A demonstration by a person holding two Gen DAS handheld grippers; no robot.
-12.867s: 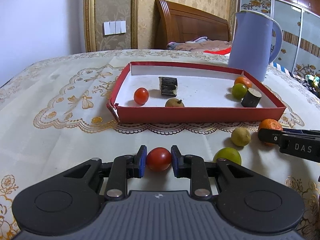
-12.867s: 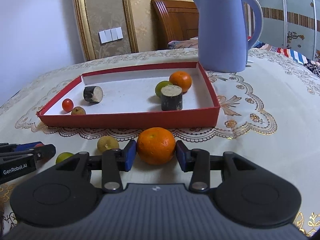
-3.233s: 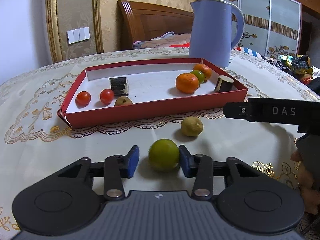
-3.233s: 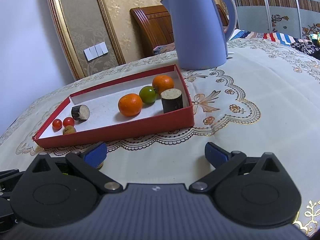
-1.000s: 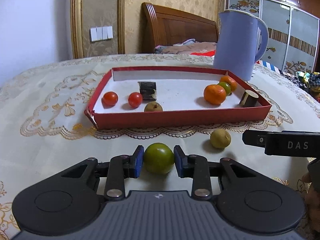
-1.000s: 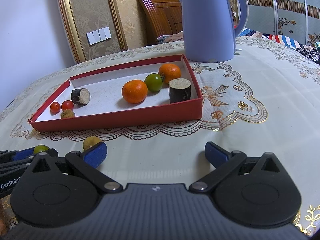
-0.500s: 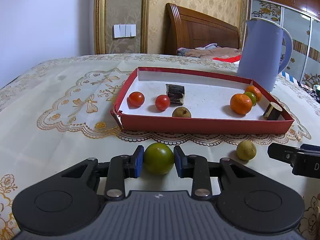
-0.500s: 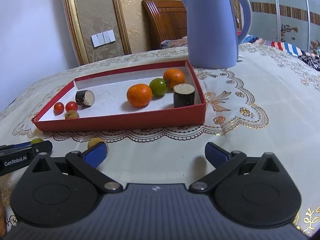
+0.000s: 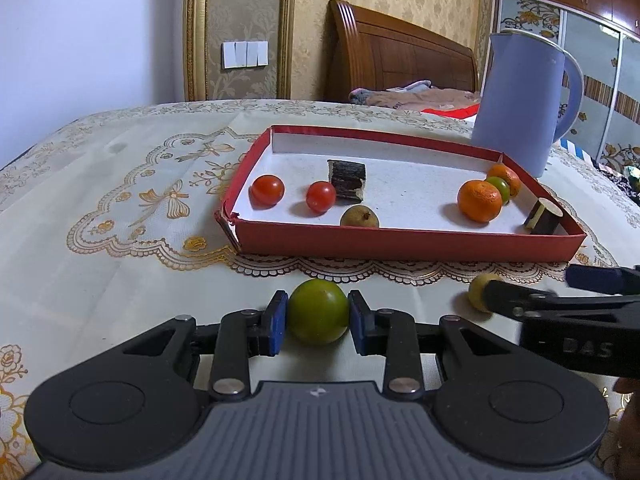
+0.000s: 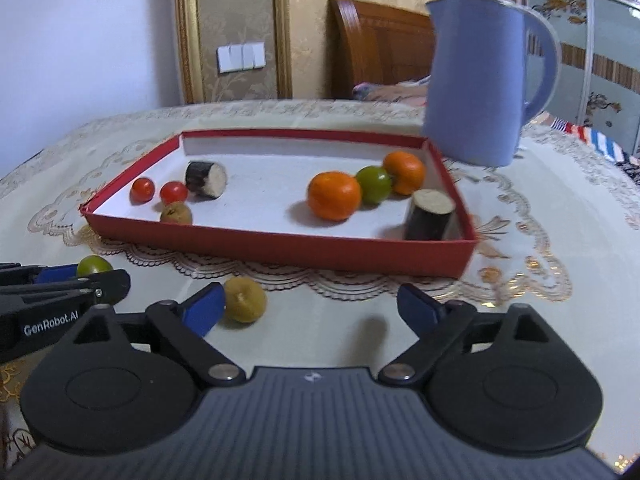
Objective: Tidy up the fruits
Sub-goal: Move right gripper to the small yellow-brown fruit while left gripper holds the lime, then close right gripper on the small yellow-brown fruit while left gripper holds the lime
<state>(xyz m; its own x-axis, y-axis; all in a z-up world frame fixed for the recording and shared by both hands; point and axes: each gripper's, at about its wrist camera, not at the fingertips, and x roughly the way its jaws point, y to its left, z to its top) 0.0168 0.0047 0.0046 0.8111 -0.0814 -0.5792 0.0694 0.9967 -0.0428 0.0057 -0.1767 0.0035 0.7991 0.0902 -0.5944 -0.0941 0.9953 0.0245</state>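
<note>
Far left in the red tray (image 9: 400, 246) — two red tomatoes (image 9: 267, 190) side by side, then a dark cut chunk (image 9: 347, 180) lying just behind a small brown fruit (image 9: 359, 217) near the front wall. Toward the right end, an orange (image 9: 479, 201), a green fruit (image 9: 499, 188) and a second orange (image 9: 508, 176) bunched together, touching or nearly so, with another dark chunk (image 9: 544, 222) standing in the near right corner. Behind the tray's right end, a blue kettle (image 9: 520, 100) on the embroidered tablecloth (image 9: 120, 240). In front of the tray, on the cloth: left gripper (image 9: 319, 316) clamped narrow on a green lime (image 9: 319, 311), blue pads pressed to both its sides. Further right, right gripper (image 10: 310, 308) spread wide, jaws just been closing, pressing on nothing — yellow-brown fruit (image 10: 244, 299) lying on the cloth between them, right beside the left pad (image 10: 204, 312), well apart from the right one; contact with the left pad cannot be told.
</note>
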